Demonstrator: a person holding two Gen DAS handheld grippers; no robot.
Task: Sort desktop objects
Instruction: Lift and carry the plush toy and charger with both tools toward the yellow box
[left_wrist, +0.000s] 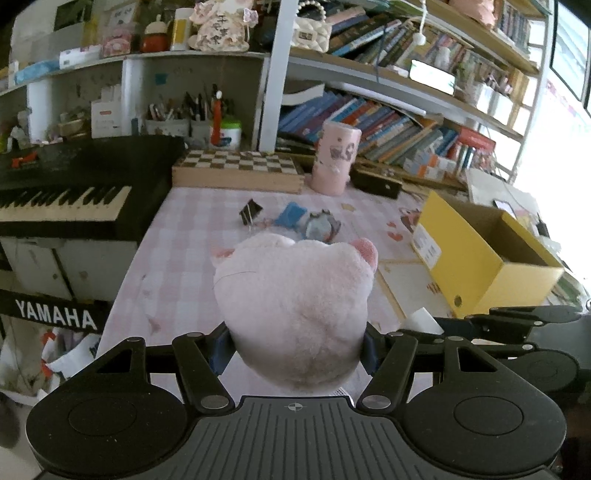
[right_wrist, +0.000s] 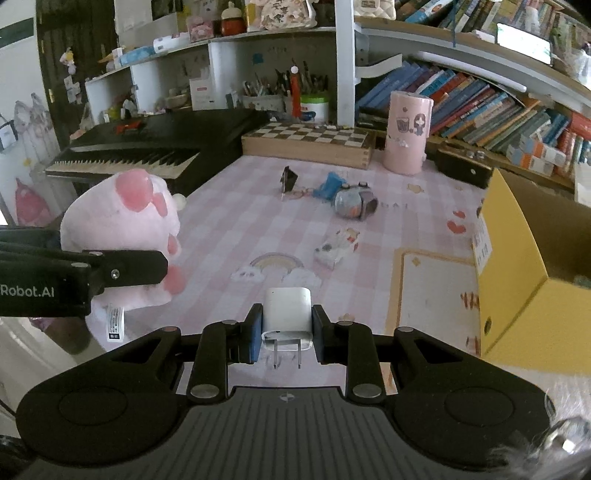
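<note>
Grippers held above the pink checked desk (right_wrist: 229, 221): left gripper (left_wrist: 295, 350) clamped on a plush toy (left_wrist: 295, 310), right gripper (right_wrist: 286, 334) pinching a white charger (right_wrist: 287, 314). Either could be dropped short of the yellow box (right_wrist: 517, 295) if grip slackens.

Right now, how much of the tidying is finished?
Partly. Something already lies in the yellow box. In hand: the left gripper holds a pink plush toy; the right gripper holds a white charger. Left on the desk: binder clip, watch, eraser.
</note>
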